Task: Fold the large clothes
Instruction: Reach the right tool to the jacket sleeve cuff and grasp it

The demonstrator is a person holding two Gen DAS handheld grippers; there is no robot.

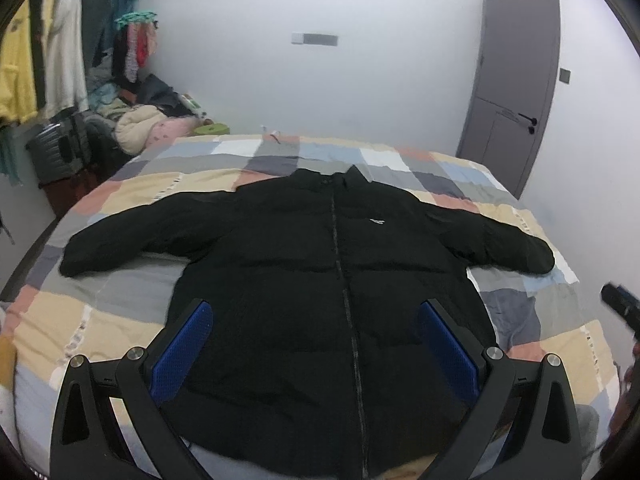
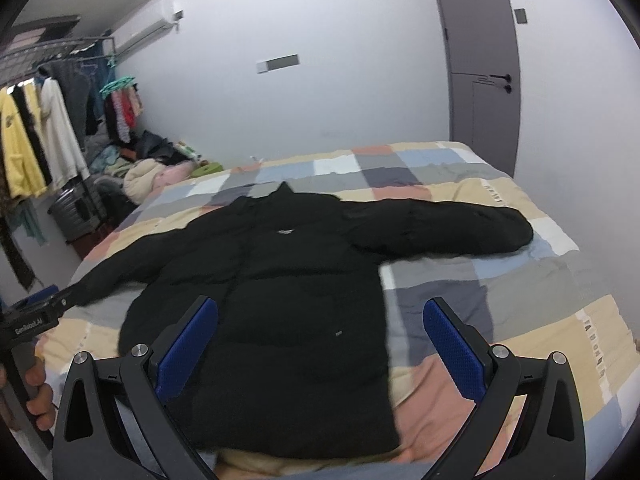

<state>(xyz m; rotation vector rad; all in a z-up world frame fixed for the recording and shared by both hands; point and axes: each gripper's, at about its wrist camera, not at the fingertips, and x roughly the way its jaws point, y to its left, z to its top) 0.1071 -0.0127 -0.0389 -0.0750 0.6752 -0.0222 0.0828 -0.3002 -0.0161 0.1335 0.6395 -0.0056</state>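
A black puffer jacket [image 1: 304, 264] lies face up and spread flat on the bed, zipped, collar toward the far wall, both sleeves stretched out sideways. It also shows in the right wrist view [image 2: 288, 288]. My left gripper [image 1: 316, 320] is open and empty, hovering above the jacket's lower front near the hem. My right gripper [image 2: 320, 320] is open and empty, above the jacket's lower right side and hem edge. The right gripper's tip shows at the right edge of the left wrist view [image 1: 622, 306]; the left gripper shows at the left edge of the right wrist view [image 2: 36, 320].
The bed has a patchwork checked cover [image 1: 132, 304] in yellow, grey, pink and blue. A clothes rack [image 1: 44, 60] with hanging garments, a suitcase [image 1: 54, 154] and a heap of clothes [image 1: 148, 120] stand to the left. A grey door [image 1: 512, 88] is at the back right.
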